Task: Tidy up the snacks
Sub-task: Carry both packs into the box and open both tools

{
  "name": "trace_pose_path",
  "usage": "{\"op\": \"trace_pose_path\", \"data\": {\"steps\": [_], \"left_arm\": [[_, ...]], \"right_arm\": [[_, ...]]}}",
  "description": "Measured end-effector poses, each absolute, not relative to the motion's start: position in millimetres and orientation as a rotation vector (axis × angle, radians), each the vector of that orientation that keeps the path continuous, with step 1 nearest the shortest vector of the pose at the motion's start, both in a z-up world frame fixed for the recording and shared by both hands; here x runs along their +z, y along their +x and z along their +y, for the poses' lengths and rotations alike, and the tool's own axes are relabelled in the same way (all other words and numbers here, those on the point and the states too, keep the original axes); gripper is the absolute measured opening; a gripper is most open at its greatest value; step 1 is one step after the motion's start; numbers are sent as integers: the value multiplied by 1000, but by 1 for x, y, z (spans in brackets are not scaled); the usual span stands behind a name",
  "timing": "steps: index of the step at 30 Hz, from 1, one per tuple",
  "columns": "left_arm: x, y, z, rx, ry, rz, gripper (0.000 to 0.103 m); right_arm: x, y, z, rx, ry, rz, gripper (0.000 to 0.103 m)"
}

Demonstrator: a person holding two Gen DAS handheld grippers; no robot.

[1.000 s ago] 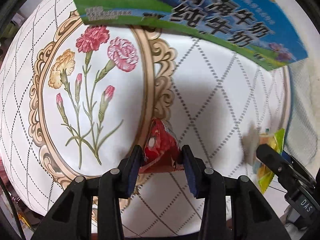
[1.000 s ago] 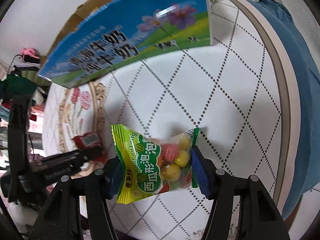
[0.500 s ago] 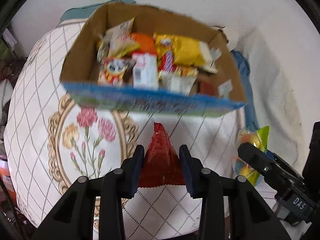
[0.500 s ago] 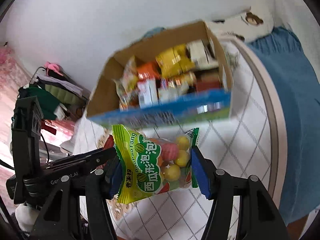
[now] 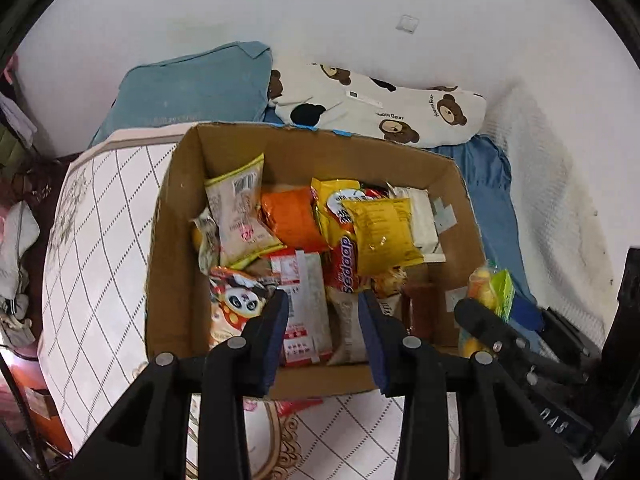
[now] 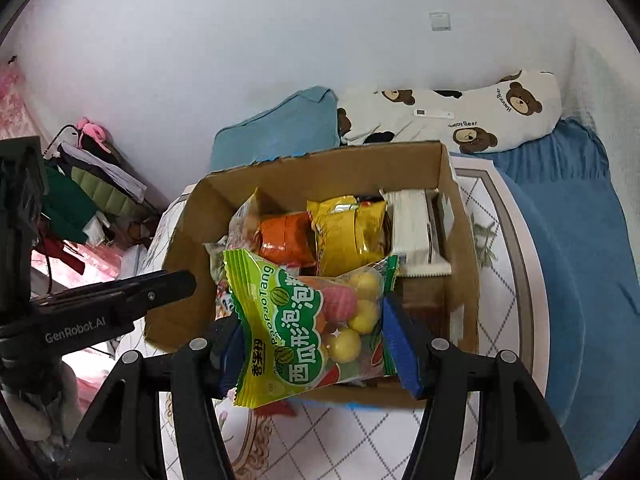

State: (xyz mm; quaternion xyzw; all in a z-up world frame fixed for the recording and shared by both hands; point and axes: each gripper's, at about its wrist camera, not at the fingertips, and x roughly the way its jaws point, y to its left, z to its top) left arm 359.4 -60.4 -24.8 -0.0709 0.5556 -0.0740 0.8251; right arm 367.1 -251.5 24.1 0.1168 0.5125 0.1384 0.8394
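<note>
An open cardboard box (image 5: 176, 248) full of snack packets stands on the patterned table; it also shows in the right wrist view (image 6: 460, 232). My left gripper (image 5: 323, 316) is open and empty above the box's near side. A red packet (image 5: 298, 405) lies on the table just in front of the box, below the left gripper. My right gripper (image 6: 316, 332) is shut on a green bag of bubble-gum balls (image 6: 304, 328), held over the box's near edge. That bag shows at the right in the left wrist view (image 5: 490, 288).
A blue pillow (image 5: 188, 88) and a bear-print pillow (image 5: 380, 104) lie behind the box on a blue bedspread (image 6: 580, 264). Clothes and clutter (image 6: 80, 192) sit at the far left. The table's edge (image 6: 524, 280) runs right of the box.
Both grippers rose and moved forward to the box. The left gripper opened and the red packet left its jaws; it now lies on the table. The right still holds the green bag.
</note>
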Motion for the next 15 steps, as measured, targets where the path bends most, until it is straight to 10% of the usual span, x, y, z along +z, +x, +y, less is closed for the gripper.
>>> {"op": "trace_pose_path", "data": {"steps": [5,15], "left_arm": [[-55,317,-49,-164,-166,1250,60],[-166,277,-50,-115,-265,1443,61]], "right_arm": [[19,350,-256,313,282,1087,64],[-19,270,-275,280,377,1141,64]]}}
